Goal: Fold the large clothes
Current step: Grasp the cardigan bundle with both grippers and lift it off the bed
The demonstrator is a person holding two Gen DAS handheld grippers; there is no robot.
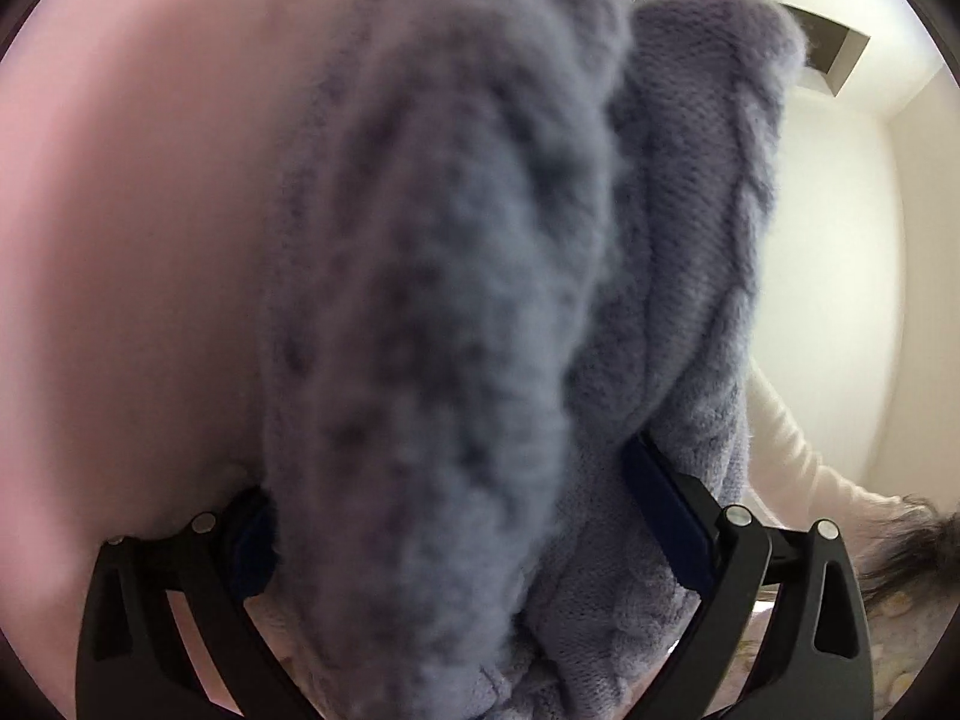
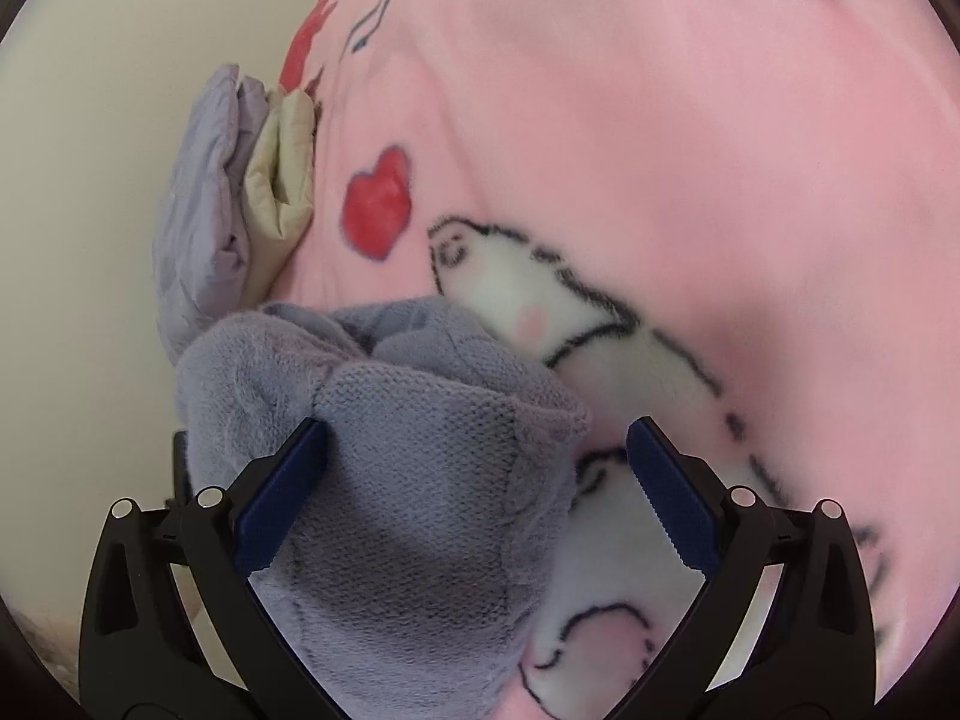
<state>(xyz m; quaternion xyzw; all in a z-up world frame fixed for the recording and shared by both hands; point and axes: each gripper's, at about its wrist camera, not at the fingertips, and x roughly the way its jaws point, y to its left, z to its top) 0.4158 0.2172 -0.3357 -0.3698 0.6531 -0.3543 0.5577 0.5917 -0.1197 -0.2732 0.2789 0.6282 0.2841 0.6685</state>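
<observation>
Pink fleece blanket [image 2: 660, 120], printed with a red heart [image 2: 378, 204] and white cartoon animals, covers the bed under both grippers. Folded lilac and beige quilted bedding [image 2: 228, 198] lies at its left edge against a cream wall. Blue-grey knit sweater [image 2: 420, 450] bunches on the blanket; right gripper [image 2: 477, 480] jaws spread, left pad touching the knit, right pad clear. Left gripper [image 1: 450, 522] jaws spread wide, sweater [image 1: 480, 300] draped between them, filling and blurring that view. Left pad mostly hidden by knit. A person's pale sleeve [image 1: 798, 468] shows beyond.
</observation>
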